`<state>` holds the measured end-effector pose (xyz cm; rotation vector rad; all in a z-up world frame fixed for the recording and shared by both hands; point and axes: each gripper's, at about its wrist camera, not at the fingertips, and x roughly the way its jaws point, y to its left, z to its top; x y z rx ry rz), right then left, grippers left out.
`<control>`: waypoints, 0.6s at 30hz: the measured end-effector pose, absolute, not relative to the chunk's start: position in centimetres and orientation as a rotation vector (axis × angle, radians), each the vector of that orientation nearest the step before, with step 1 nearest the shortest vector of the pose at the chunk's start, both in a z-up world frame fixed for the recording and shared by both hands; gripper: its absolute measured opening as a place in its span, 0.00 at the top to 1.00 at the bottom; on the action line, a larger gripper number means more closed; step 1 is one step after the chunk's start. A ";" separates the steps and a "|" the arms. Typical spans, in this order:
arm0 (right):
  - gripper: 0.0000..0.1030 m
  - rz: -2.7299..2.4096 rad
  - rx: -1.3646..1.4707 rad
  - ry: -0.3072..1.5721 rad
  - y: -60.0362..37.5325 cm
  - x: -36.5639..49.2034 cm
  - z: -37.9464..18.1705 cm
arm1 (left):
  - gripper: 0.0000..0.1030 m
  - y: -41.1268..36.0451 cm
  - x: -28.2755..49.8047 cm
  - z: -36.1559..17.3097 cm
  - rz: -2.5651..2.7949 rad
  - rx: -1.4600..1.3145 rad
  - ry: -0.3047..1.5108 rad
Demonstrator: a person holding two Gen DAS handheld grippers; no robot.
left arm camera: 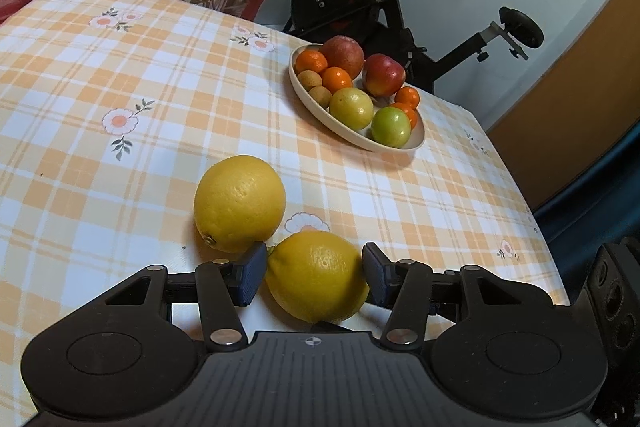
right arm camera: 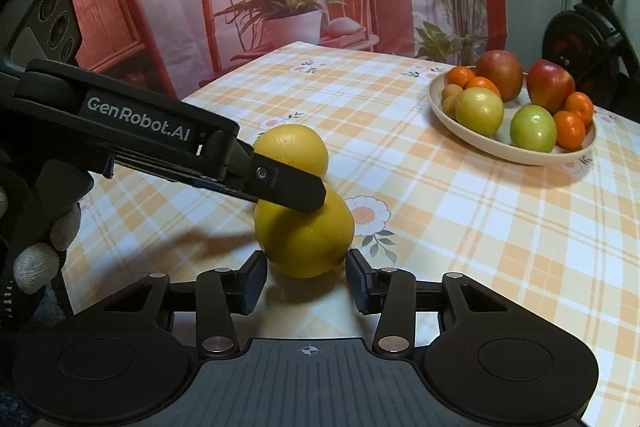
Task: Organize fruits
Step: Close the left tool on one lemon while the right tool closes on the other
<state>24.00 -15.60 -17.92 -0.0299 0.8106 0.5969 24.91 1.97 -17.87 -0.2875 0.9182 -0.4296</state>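
Two lemons sit touching near the table's near edge: the near lemon [left arm camera: 316, 275] between the left gripper [left arm camera: 314, 275] pads, the far lemon [left arm camera: 239, 203] just behind. The left jaws close on the near lemon, pads at its sides. The right gripper [right arm camera: 306, 277] stands partly open, its pads flanking the same lemon's near end without clearly pressing. Two grippers crowd one fruit and could collide, or knock the far lemon rolling. The bowl [left arm camera: 320, 109] by the far right corner is already crowded. Contact under the left finger [right arm camera: 288, 187] is hidden.
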 end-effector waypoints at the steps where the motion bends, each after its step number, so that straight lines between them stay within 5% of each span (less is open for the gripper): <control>1: 0.62 0.595 -0.027 0.811 -15.7 24.0 -17.9 | 0.47 1.8 24.9 -17.9 -0.430 -0.282 0.913; 18: 0.53 0.601 -0.091 0.807 -14.6 25.1 -17.9 | 0.46 2.3 25.4 -18.3 -0.424 -0.313 0.900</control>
